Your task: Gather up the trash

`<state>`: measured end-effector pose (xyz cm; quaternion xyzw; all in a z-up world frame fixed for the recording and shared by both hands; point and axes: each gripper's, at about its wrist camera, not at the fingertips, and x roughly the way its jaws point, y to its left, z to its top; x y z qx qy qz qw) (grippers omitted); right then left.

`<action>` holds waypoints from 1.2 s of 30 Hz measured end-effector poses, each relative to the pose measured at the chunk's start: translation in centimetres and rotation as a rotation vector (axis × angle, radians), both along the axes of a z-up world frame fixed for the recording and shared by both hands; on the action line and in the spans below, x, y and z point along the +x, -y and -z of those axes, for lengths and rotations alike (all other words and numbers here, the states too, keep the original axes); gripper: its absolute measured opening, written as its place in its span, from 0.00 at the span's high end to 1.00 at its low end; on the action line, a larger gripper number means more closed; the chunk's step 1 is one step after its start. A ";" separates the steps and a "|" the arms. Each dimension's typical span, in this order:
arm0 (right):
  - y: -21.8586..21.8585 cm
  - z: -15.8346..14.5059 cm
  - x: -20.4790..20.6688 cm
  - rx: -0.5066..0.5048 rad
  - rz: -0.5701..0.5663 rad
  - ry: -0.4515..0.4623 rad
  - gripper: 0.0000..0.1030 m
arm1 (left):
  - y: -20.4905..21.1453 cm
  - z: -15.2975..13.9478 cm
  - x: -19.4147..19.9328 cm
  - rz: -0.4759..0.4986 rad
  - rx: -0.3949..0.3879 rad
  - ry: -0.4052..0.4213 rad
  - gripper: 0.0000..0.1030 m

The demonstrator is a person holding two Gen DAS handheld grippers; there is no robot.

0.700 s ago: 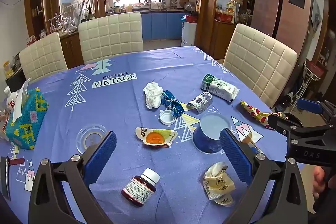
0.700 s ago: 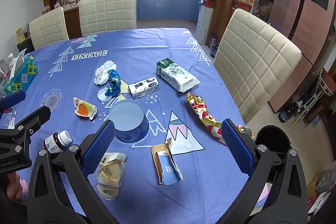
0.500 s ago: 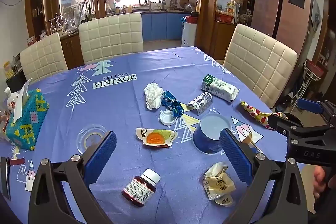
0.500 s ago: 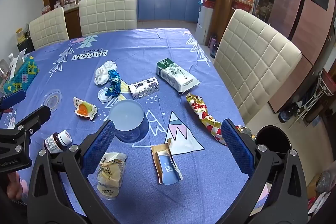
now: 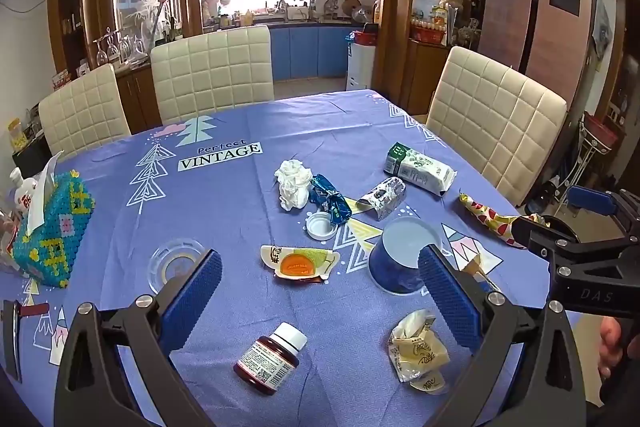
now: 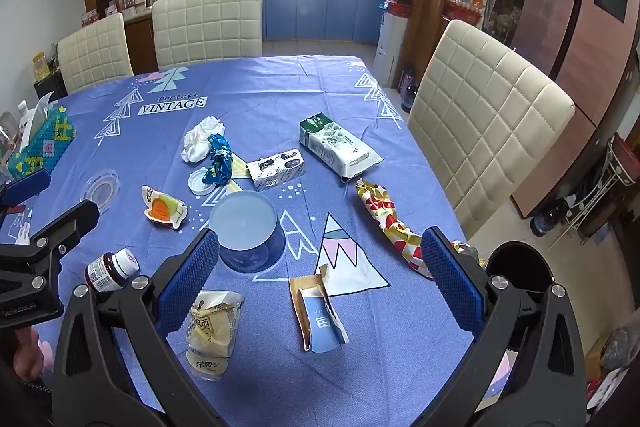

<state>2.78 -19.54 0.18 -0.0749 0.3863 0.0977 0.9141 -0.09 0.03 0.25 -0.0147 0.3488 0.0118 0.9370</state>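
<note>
Two grippers hang over a blue tablecloth [image 5: 224, 211] strewn with trash, both with fingers spread wide and nothing held. Ahead of the left gripper [image 5: 320, 291] at 12 o'clock lies an orange-printed wrapper [image 5: 298, 263]; a torn blue packet [image 6: 320, 311] sits between the right gripper's [image 6: 320, 283] fingers (untouched), a bowl [image 6: 250, 231] at 11 o'clock.

Both cameras ride above the near edge of the table [image 5: 248, 115], tilted down and looking across it toward the kitchen window. The left one sees past its own blue pads [image 5: 192, 299] to the brown bottle [image 5: 270, 357] just ahead. The right one stands further right, near the black bin [image 6: 520, 267]. Both share the upturned blue bowl [image 5: 400, 259], and each catches the other's tool at its frame edge.
</note>
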 end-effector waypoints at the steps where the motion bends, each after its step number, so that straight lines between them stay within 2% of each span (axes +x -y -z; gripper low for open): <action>1: 0.0 0.0 0.0 0.000 0.000 -0.001 0.03 | 0.0 0.0 0.0 0.000 -0.001 -0.001 0.07; 36: -0.2 -0.2 0.0 -0.005 0.000 0.003 0.03 | 0.0 0.2 0.3 -0.005 -0.001 -0.003 0.07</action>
